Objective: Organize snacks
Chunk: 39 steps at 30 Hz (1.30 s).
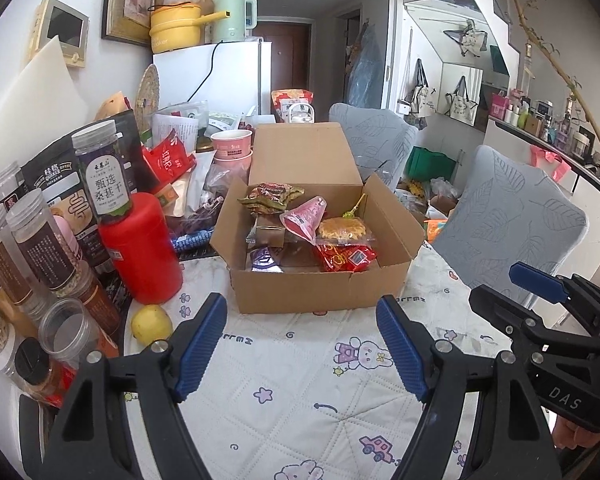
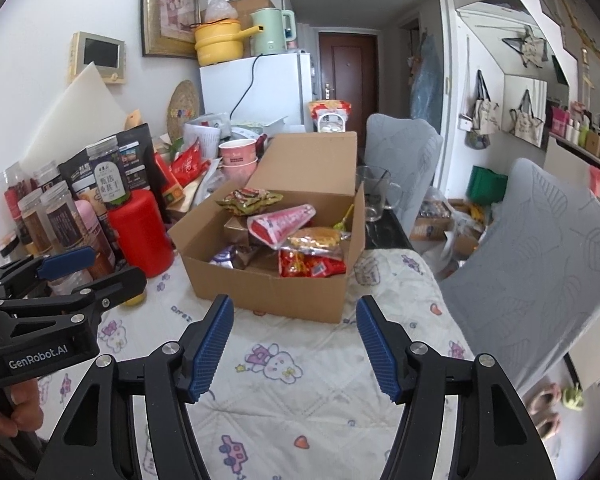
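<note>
An open box (image 1: 320, 288) is set on the table (image 1: 300, 380), with snack packets (image 1: 342, 256) piled inside it. To its left a canister (image 1: 142, 248) is stood, and a jar (image 1: 104, 172) is placed on top of that. Further jars (image 1: 32, 244) are crowded left of the canister, with a fruit (image 1: 151, 323) laid before it. Behind the box cups (image 1: 232, 146) are stacked, and behind those a fridge (image 1: 220, 76) is seen, with a pot (image 1: 176, 26) and kettle (image 1: 234, 18) on top. Two chairs (image 1: 512, 224) are drawn up at the right.

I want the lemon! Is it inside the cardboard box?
No, the lemon sits on the tablecloth outside the cardboard box, beside the red canister.
</note>
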Each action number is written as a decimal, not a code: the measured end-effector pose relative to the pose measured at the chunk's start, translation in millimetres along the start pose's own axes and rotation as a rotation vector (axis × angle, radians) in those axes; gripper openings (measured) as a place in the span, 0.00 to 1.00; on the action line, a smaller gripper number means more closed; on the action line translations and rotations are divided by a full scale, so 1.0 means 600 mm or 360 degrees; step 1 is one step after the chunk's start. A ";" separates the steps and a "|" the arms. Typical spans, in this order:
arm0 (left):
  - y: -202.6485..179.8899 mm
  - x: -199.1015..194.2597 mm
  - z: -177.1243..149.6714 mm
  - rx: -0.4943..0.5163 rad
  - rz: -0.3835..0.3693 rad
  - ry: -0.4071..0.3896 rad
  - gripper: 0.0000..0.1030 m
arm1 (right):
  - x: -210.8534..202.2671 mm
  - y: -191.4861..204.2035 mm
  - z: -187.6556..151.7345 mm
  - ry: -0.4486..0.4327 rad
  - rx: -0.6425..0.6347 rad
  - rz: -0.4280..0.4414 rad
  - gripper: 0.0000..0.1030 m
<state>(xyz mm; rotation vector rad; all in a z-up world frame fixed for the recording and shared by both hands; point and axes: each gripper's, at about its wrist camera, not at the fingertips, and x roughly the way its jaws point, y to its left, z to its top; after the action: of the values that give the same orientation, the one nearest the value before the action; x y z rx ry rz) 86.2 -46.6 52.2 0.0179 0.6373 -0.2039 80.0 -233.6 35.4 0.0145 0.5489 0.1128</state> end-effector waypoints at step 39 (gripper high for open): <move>-0.014 0.003 0.002 0.0003 0.0008 0.0030 0.75 | 0.000 -0.011 0.002 -0.0010 -0.0014 0.0034 0.62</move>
<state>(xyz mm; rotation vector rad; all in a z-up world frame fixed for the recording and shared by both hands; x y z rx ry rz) 86.4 -55.5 52.6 0.0233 0.6555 -0.2000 81.6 -240.1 36.3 0.0123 0.5423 0.1362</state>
